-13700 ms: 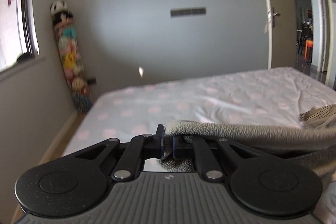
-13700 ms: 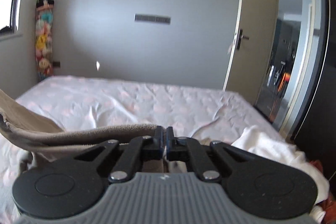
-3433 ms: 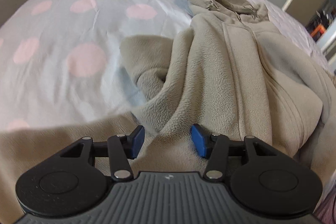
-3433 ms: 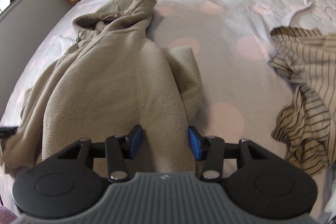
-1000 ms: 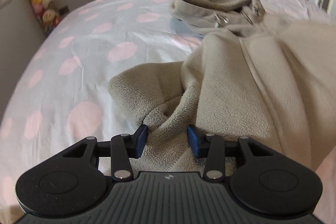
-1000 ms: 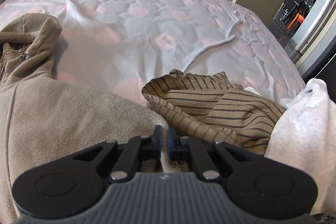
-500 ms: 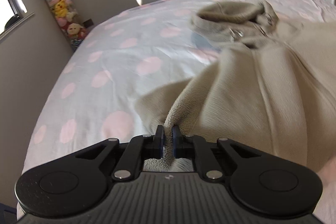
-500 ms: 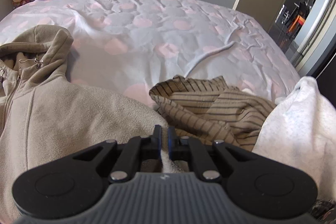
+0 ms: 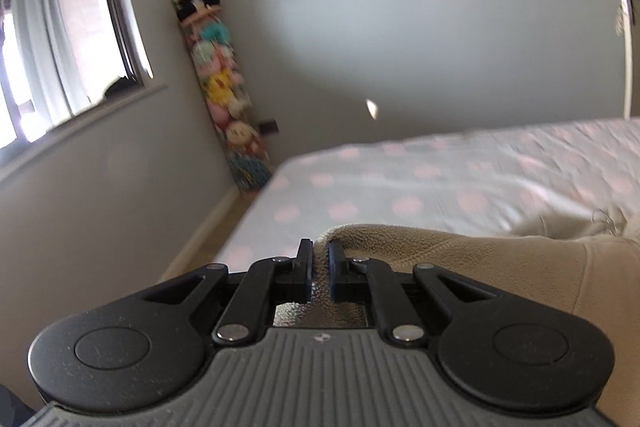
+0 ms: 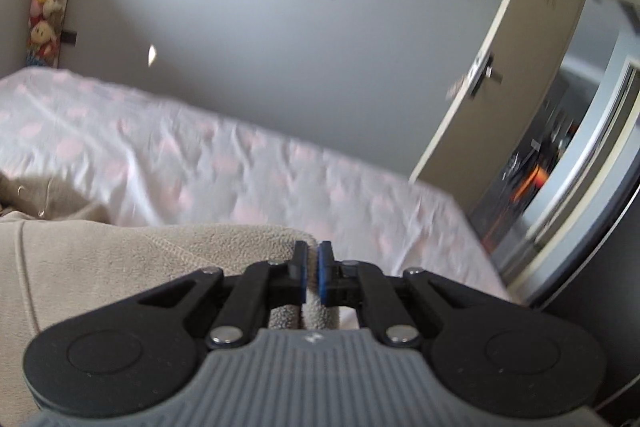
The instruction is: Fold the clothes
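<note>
So my left gripper [image 9: 320, 259] is clamped on the near edge of the beige fleece hoodie [image 9: 500, 259], and my right gripper [image 10: 313, 263] is pinched tight on the same hem. The fleece hangs stretched between them, lifted off the polka-dot bed [image 9: 460, 183]. Both views are blurry, grey wall [image 10: 280, 39] ahead

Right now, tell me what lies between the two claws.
A taut span of the beige fleece hoodie runs between them: the left claw pinches one edge, the right claw the other. Each wrist view shows its own end.
</note>
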Motion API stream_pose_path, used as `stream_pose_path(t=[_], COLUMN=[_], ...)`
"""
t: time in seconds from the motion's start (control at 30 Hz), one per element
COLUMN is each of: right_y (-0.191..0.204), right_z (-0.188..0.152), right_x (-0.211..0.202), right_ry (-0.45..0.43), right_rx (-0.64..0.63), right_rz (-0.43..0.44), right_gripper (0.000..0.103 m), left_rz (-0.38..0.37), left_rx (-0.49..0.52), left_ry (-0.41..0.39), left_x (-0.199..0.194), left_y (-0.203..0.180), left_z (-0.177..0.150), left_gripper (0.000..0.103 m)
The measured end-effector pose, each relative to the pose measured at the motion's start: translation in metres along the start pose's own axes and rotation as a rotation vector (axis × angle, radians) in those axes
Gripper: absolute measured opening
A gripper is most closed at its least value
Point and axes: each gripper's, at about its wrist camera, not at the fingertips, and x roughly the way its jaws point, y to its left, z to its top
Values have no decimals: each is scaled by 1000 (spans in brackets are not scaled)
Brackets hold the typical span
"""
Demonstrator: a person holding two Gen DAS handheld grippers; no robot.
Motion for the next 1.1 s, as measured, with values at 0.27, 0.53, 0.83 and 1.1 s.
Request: stream_pose_path(t=[0.27,0.53,0.83,1.1], right_y=[44,49,-8,-20], right_z=[18,-18,-59,-183], right_x=[92,126,36,-60], right_ry=[51,157,107,140], right_rx=[-93,-9,174,191], right_rz=[0,112,267,376], right_gripper=[6,34,40,47], left_rz=[55,-6,-156,-309], left_rx=[142,91,36,-52], left_ry=[128,226,79,31], left_x=[98,123,20,-84], left_y=[-39,-47,-28,-26], left_z=[-6,-62,-86,-159], left_gripper=[6,16,46,62])
